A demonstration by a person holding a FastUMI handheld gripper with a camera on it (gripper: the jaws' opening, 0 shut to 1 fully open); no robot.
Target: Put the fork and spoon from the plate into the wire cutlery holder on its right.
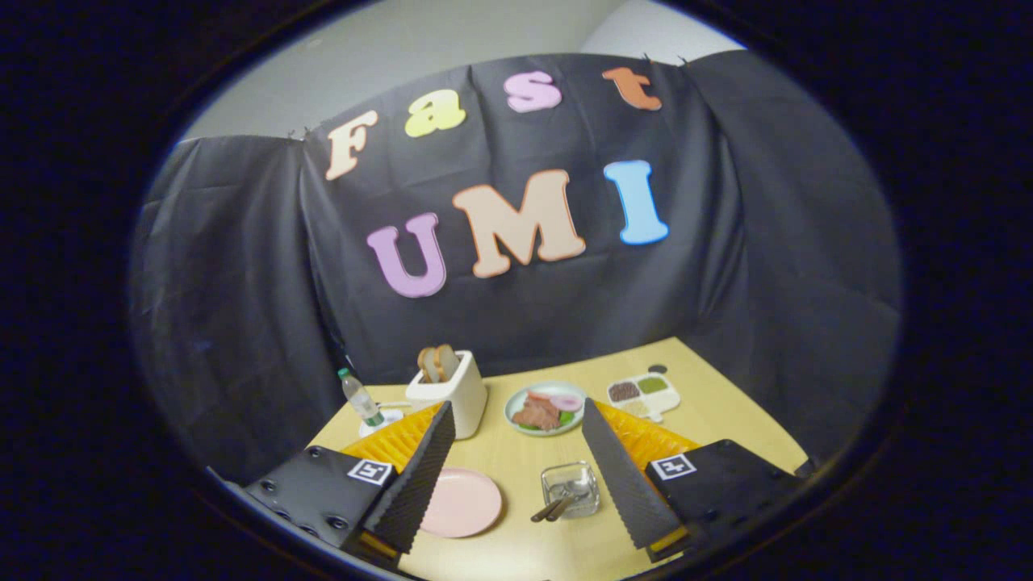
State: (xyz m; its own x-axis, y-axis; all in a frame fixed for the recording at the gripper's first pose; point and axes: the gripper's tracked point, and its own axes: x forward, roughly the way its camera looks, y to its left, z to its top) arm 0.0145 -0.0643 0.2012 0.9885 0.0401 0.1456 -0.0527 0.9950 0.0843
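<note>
A: how's the gripper (pixel 516 472) sitting rn?
B: jaws wide open, nothing held. One finger (pixel 420 476) leans toward 1 o'clock, the other toward 11, raised above the bench.

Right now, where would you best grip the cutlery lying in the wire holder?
By the handle ends, which slant out over the wire holder rim toward the pink plate. Come from above on the plate side, since the heads lie down inside the wire. The gripper has its fingers open, holder between them.

Staged recording booth: black cloth wall (pixel 242 282) behind set table (pixel 726 420).
</note>
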